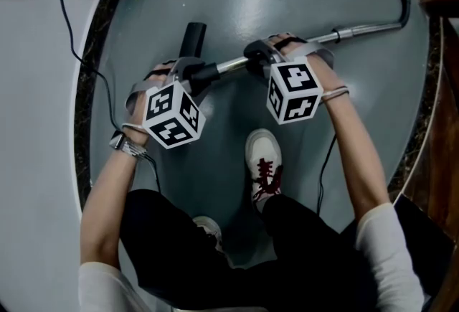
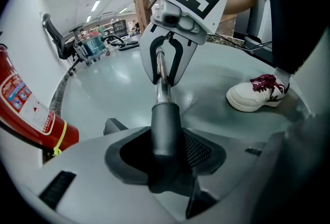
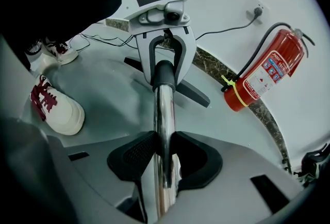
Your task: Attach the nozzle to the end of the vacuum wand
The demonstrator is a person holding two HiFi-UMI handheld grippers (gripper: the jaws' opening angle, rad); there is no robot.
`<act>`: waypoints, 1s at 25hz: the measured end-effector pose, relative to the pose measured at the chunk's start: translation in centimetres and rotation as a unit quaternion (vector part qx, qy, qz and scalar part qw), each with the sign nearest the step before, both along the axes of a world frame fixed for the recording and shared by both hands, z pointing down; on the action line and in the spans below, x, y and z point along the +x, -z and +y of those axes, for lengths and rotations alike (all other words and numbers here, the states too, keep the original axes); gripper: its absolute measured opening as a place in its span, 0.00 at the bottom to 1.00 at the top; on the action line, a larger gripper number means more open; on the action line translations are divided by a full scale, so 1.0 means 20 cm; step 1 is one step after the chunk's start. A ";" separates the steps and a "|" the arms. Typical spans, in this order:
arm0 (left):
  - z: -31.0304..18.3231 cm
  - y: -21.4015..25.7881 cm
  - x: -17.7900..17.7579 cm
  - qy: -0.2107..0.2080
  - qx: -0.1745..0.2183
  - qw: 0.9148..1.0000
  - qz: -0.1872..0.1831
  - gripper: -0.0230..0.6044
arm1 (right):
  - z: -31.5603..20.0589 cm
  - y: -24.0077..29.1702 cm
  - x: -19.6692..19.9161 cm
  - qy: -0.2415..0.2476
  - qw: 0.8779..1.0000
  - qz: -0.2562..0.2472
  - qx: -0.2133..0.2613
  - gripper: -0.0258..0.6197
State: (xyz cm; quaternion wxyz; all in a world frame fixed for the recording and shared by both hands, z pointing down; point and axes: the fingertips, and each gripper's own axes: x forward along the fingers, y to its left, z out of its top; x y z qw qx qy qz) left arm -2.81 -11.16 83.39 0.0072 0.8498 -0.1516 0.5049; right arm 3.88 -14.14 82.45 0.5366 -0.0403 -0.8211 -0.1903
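The chrome vacuum wand (image 1: 358, 32) lies across the grey floor. Its near end runs into the dark collar (image 2: 165, 125) of the black nozzle (image 1: 193, 36). My left gripper (image 1: 188, 74) is shut on that collar, which sits between its pads (image 2: 203, 152). In the left gripper view the wand (image 2: 162, 76) leads up to my right gripper (image 2: 167, 63). My right gripper (image 3: 164, 158) is shut on the bare chrome tube (image 3: 165, 125), a short way from the collar (image 3: 164, 76). The nozzle's flat head (image 3: 195, 92) rests on the floor behind my left gripper (image 3: 165, 55).
A red fire extinguisher (image 3: 263, 73) stands by the white curved wall (image 1: 36, 124), with a black cable (image 1: 72, 31) running to a socket (image 3: 258, 10). The person's white shoe with red laces (image 1: 264, 156) is just below the grippers. A wooden rail (image 1: 437, 124) borders the right.
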 end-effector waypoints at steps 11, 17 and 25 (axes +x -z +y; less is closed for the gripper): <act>-0.05 0.02 0.01 0.001 0.067 0.996 -0.065 0.33 | -0.02 0.01 -0.01 -0.012 1.000 0.002 0.005 0.27; -0.04 -0.01 0.01 0.010 0.067 0.994 -0.090 0.33 | -0.02 -0.02 -0.01 -0.018 1.000 0.011 0.001 0.27; -0.06 -0.04 0.01 0.061 0.034 0.995 -0.068 0.33 | -0.02 -0.02 -0.03 -0.028 1.000 0.002 0.007 0.27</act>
